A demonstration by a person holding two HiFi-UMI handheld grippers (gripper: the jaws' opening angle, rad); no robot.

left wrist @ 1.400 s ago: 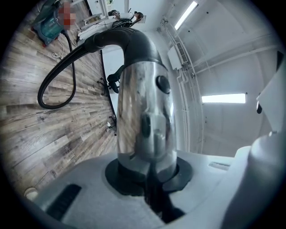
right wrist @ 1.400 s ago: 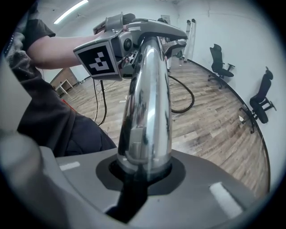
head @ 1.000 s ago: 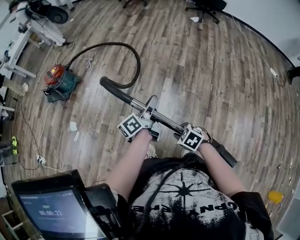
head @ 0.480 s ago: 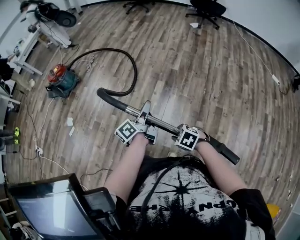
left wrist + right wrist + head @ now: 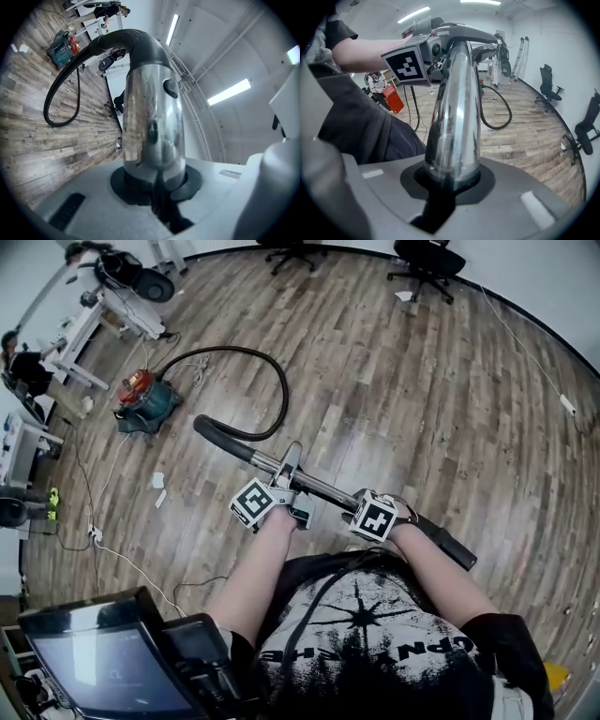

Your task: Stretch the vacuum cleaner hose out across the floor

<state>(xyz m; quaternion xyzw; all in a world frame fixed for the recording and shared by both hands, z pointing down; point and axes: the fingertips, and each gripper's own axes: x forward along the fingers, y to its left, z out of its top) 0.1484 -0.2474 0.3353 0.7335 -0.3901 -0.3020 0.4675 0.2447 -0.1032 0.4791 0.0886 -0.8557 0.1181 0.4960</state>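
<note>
Hose (image 5: 278,390) lies in a loose curl on the wooden floor (image 5: 403,381). It leaves the teal and red canister (image 5: 145,401) at the far left, swings round in a loop, then lifts off the boards to its bent black end, which joins the chrome wand (image 5: 323,488).

The person holds that wand in front of the body. The left tool (image 5: 154,180) is clamped on it nearer the hose, pads tight round the tube. The right tool (image 5: 451,180) is closed on the same tube further along, short of the black grip (image 5: 452,547) at the right end.

From where I stand, the loop says there is plenty of slack left to take out. The way to do it well, I'd judge, is to keep both clamps firm and draw the wand straight away from the canister, low and steady, so the curl opens rather than kinks. I'd ease off once the hose runs straight, since a canister like that may roll or tip. The loose cables (image 5: 122,559) at the left are worth keeping clear of.
</note>
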